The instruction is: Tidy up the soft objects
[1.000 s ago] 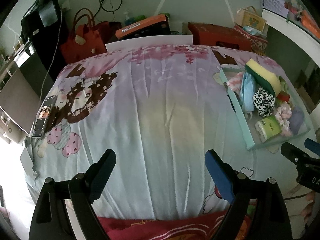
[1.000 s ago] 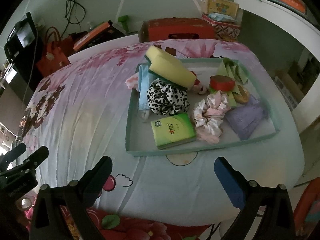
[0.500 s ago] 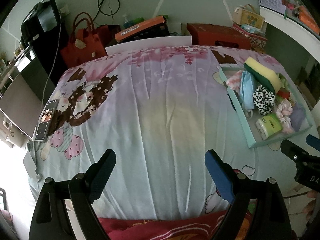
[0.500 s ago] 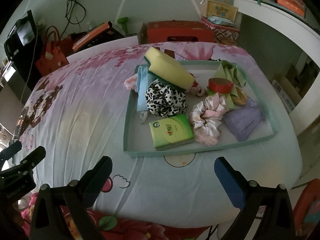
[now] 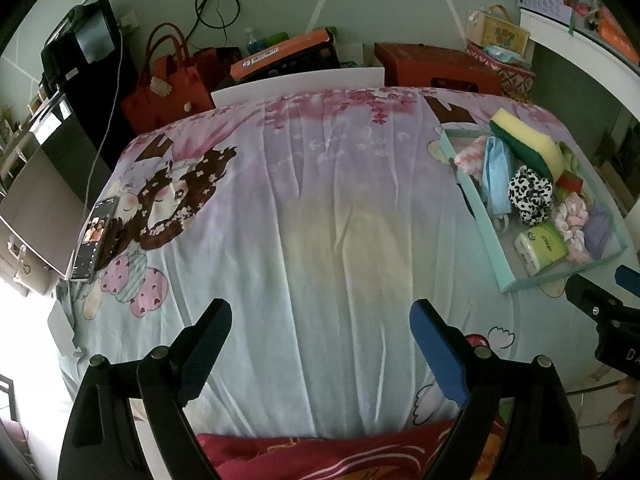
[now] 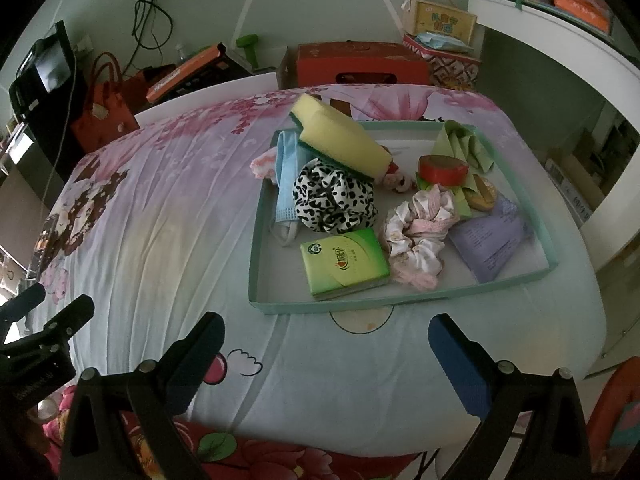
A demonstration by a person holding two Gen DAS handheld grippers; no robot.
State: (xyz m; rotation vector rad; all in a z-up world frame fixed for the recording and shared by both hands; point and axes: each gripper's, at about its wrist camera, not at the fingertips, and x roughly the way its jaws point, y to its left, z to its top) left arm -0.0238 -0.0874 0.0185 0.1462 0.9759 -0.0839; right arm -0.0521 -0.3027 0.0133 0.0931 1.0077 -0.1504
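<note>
Spread over the table is a cartoon-printed sheet [image 6: 160, 240], on whose right part a shallow teal tray [image 6: 256, 248] is set. Heaped inside it are a yellow sponge [image 6: 340, 136], a leopard-print scrunchie [image 6: 334, 196], a blue face mask [image 6: 286, 176], a green tissue pack [image 6: 344, 262] and a pink scrunchie [image 6: 418, 236]. The left gripper [image 5: 320, 348] and right gripper [image 6: 326, 356] are held wide open above the sheet's near edge, with nothing gripped.
</note>
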